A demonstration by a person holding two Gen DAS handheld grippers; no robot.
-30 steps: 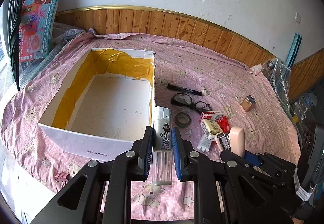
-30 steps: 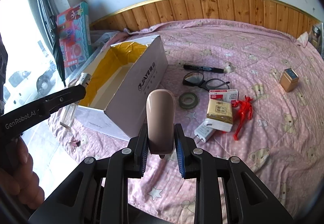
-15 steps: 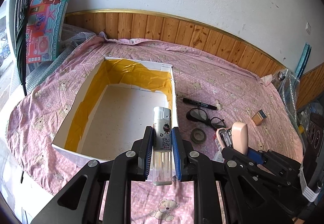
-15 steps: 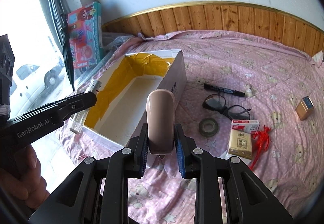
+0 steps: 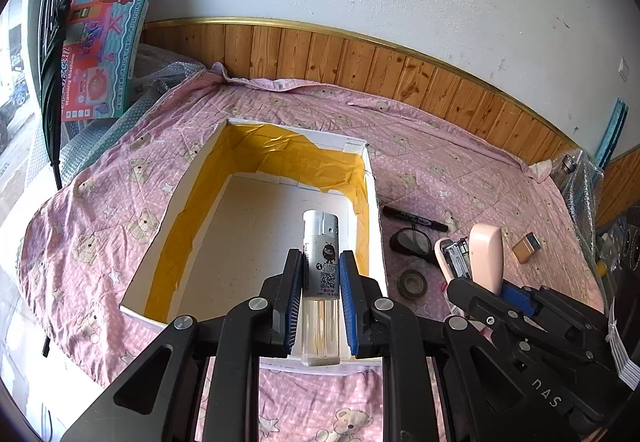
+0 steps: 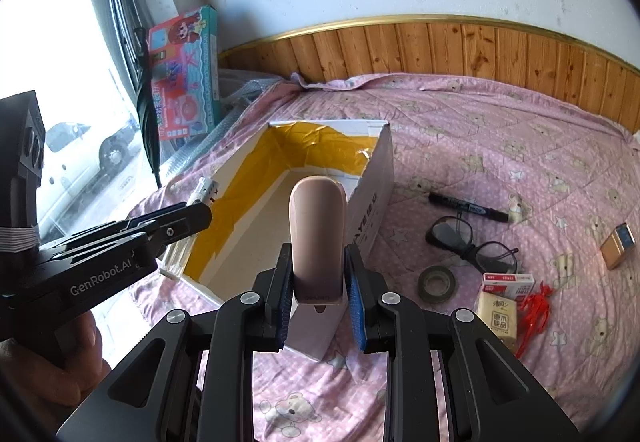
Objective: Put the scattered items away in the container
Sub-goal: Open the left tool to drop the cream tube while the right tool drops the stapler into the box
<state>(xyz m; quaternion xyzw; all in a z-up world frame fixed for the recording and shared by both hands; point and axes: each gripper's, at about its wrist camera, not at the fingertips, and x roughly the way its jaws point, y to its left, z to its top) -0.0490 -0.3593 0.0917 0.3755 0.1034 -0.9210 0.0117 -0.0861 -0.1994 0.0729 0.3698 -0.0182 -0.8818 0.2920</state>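
Right now my left gripper (image 5: 320,300) is clamped on the lighter (image 5: 321,270), its long axis pointing forward over the open box (image 5: 374,202), which lies straight below and ahead. My right gripper (image 6: 318,300) is closed on the pink stapler (image 6: 318,238), hanging over the box's near corner, so I judge the left is nearer to dropping.

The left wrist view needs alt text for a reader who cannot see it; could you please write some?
The left gripper holds a lighter above an open white box lined with yellow tape, on a pink bedspread. Beside it, the right gripper holds a pink stapler; a marker, glasses and tape roll lie outside.
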